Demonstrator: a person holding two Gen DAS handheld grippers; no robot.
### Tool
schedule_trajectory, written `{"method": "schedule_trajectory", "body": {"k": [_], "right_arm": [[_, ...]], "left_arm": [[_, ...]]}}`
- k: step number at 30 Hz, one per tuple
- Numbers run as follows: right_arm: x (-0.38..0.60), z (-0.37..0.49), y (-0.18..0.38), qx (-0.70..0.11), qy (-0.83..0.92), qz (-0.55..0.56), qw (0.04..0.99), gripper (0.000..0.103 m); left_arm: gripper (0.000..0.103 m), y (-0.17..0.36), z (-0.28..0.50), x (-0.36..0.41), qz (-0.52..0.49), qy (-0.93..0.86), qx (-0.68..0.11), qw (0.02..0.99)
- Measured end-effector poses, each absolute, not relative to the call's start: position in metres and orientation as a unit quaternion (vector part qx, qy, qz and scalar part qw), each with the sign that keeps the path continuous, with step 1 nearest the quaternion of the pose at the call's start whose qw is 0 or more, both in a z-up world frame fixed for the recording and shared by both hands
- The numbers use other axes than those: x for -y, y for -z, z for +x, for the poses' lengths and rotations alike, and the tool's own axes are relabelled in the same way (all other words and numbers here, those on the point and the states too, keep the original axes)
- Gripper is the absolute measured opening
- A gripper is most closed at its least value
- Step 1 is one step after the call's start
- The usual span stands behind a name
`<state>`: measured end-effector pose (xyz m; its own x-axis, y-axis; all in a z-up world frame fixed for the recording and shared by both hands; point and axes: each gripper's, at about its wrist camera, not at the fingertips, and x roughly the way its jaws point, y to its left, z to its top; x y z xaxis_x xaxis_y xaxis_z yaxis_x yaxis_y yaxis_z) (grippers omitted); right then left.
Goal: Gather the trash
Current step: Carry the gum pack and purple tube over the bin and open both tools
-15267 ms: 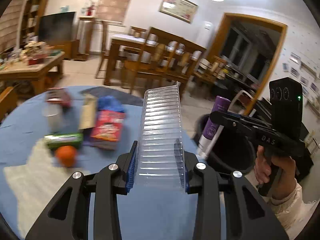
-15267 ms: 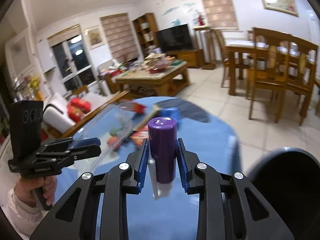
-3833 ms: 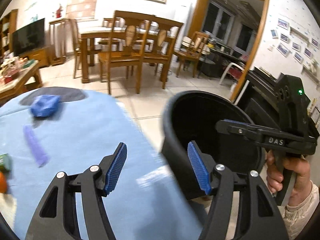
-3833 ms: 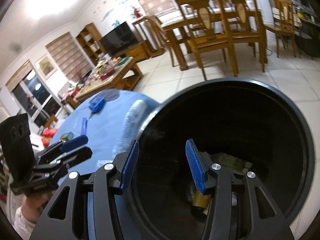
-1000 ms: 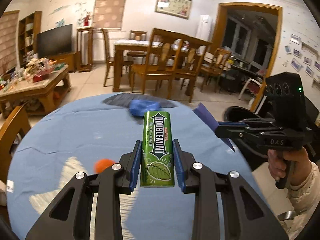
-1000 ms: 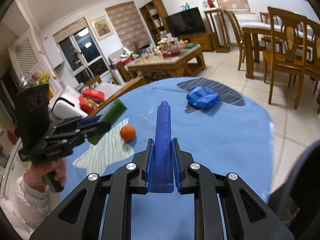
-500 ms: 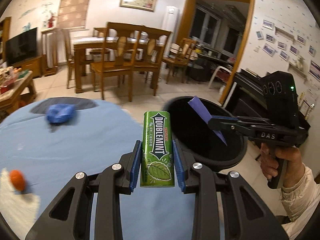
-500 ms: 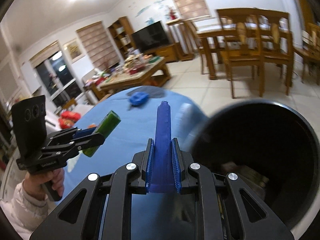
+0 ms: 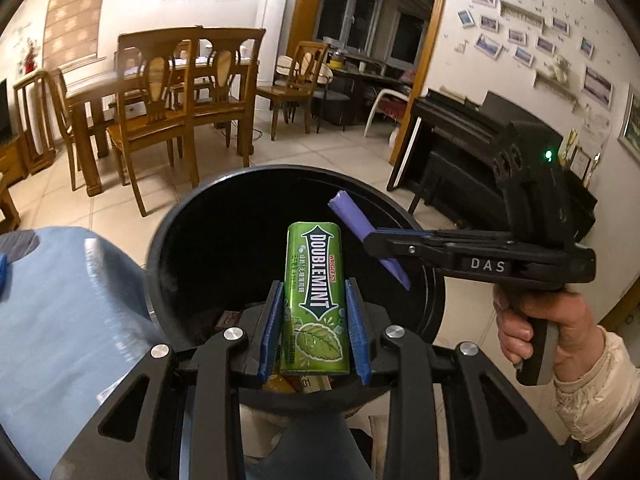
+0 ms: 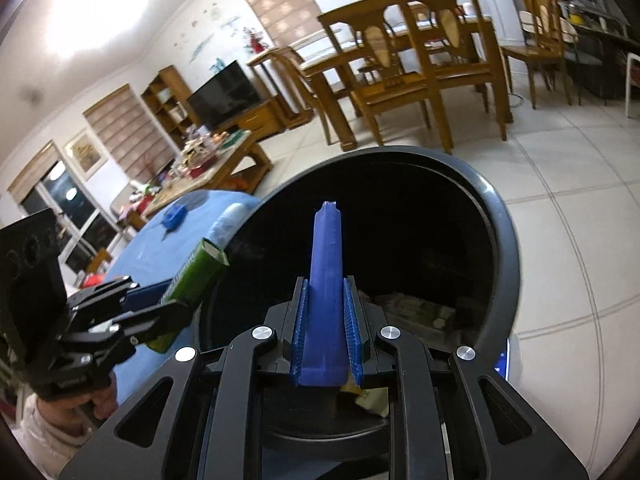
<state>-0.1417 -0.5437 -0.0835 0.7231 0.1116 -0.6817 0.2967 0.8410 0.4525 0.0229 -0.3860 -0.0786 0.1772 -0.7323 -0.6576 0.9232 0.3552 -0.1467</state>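
Left gripper (image 9: 313, 330) clamps a green Doublemint gum pack (image 9: 314, 298) over the black trash bin (image 9: 168, 236), its pads tight on the pack's sides. Right gripper (image 10: 326, 322), also above the bin, is closed on a blue wrapper strip (image 10: 325, 292). Trash deep inside the bin is dim and partly hidden behind both grippers. Beside the bin's rim lies the blue-clothed table (image 9: 60, 320), a crumpled blue bag (image 10: 173, 216) on it.
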Motion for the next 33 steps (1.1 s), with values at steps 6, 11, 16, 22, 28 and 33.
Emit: {"method": "schedule_trajectory", "body": {"k": [6, 11, 16, 22, 28, 33], "right_arm": [[0.549, -0.138, 0.098, -0.374, 0.057, 0.274, 0.884, 0.018], [0.546, -0.132, 0.099, -0.374, 0.063, 0.263, 0.887, 0.018], [0.542, -0.127, 0.099, -0.376, 0.072, 0.248, 0.89, 0.018], [0.539, -0.124, 0.099, -0.377, 0.077, 0.238, 0.892, 0.018], [0.538, -0.121, 0.101, -0.378, 0.081, 0.234, 0.892, 0.018], [0.538, -0.122, 0.101, -0.378, 0.081, 0.233, 0.892, 0.018]], "left_arm": [[0.03, 0.09, 0.02, 0.402, 0.167, 0.545, -0.337, 0.749], [0.03, 0.096, 0.025, 0.404, 0.17, 0.542, -0.347, 0.746], [0.03, 0.101, 0.028, 0.403, 0.171, 0.541, -0.353, 0.744], [0.03, 0.102, 0.027, 0.406, 0.175, 0.539, -0.355, 0.743], [0.03, 0.103, 0.028, 0.406, 0.179, 0.539, -0.354, 0.743], [0.03, 0.101, 0.028, 0.405, 0.184, 0.538, -0.351, 0.744]]}}
